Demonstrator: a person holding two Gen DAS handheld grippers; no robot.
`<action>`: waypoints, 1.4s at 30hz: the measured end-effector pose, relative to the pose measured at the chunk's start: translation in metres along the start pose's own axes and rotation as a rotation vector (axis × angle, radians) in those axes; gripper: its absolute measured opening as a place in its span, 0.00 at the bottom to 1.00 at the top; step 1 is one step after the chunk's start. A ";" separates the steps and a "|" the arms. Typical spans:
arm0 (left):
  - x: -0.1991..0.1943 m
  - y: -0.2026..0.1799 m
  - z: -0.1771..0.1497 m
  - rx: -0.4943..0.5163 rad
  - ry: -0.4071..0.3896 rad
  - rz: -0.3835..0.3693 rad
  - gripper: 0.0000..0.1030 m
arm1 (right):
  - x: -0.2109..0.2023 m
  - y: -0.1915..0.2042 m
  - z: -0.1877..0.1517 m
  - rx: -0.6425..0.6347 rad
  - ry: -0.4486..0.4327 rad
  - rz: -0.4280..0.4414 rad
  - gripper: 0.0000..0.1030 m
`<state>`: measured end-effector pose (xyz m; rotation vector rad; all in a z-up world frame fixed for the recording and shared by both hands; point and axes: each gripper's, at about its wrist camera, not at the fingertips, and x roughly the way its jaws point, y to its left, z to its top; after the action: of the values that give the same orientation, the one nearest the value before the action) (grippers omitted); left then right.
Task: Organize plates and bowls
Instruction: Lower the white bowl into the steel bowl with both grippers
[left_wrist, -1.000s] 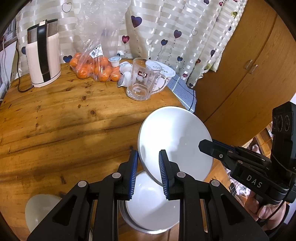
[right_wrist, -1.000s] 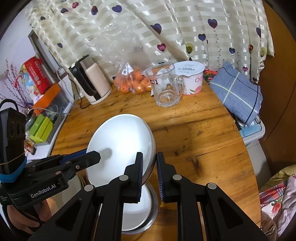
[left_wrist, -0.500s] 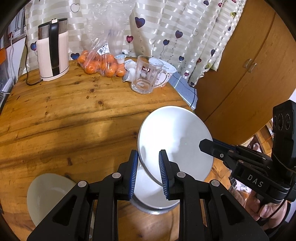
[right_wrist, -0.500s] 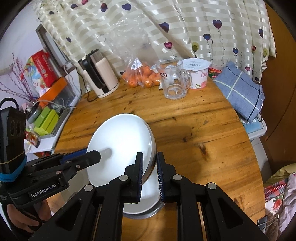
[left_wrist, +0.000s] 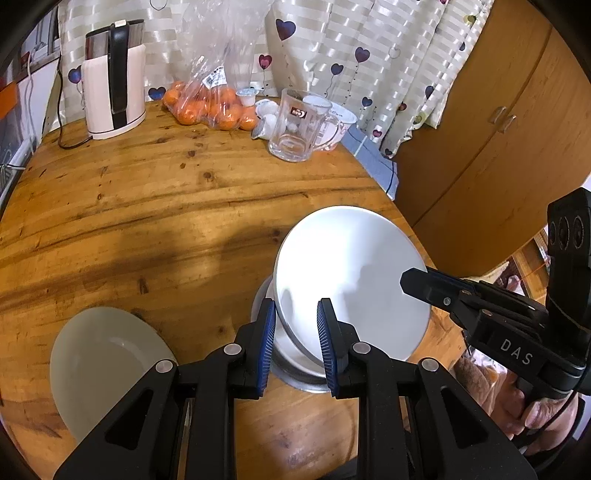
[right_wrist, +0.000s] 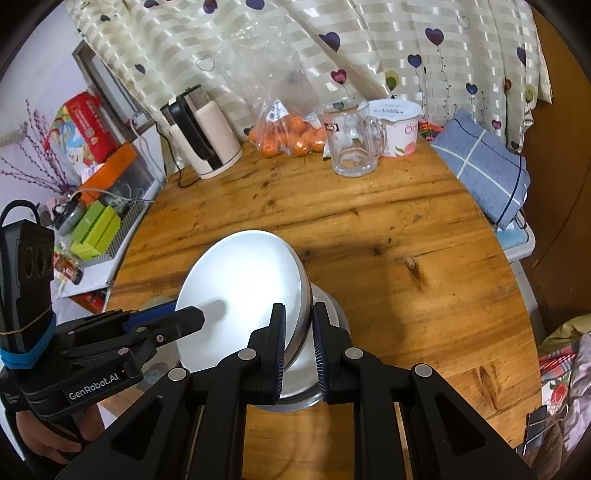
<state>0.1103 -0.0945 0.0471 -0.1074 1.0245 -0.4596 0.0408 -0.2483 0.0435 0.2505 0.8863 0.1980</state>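
A white plate (left_wrist: 351, 273) hangs tilted over the wooden table (left_wrist: 147, 206), held by opposite rims. My left gripper (left_wrist: 295, 328) is shut on its near-left rim, and my right gripper (right_wrist: 299, 332) is shut on its right rim (right_wrist: 301, 295). Each gripper shows in the other's view: the right gripper (left_wrist: 417, 277) at the plate's far edge, the left gripper (right_wrist: 192, 317) reaching in from the left. Beneath the plate a steel-rimmed dish (left_wrist: 295, 373) rests on the table, also visible from the right wrist as the dish (right_wrist: 332, 314). Another white plate (left_wrist: 103, 362) lies at the near left.
At the table's back stand a kettle (left_wrist: 112, 77), a bag of oranges (left_wrist: 210, 103), a glass mug (left_wrist: 299, 125) and a yoghurt tub (right_wrist: 397, 127). A blue cloth (right_wrist: 480, 170) lies off the right edge. A wooden cabinet (left_wrist: 498, 147) stands right; a cluttered shelf (right_wrist: 96, 221) left.
Both grippers have drawn back toward the near edge of the table, carrying the plate. The white plate at the near left has come further into view, and the back items look farther.
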 end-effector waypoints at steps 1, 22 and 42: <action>0.000 0.000 -0.001 -0.001 0.003 0.001 0.23 | 0.001 0.000 -0.001 0.002 0.005 0.002 0.14; 0.023 0.002 -0.010 -0.009 0.090 0.023 0.23 | 0.023 -0.014 -0.012 0.032 0.085 0.001 0.14; 0.030 0.003 -0.010 -0.013 0.106 0.018 0.23 | 0.033 -0.019 -0.013 0.031 0.110 -0.014 0.15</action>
<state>0.1157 -0.1028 0.0165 -0.0857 1.1317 -0.4458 0.0527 -0.2555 0.0055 0.2638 1.0001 0.1868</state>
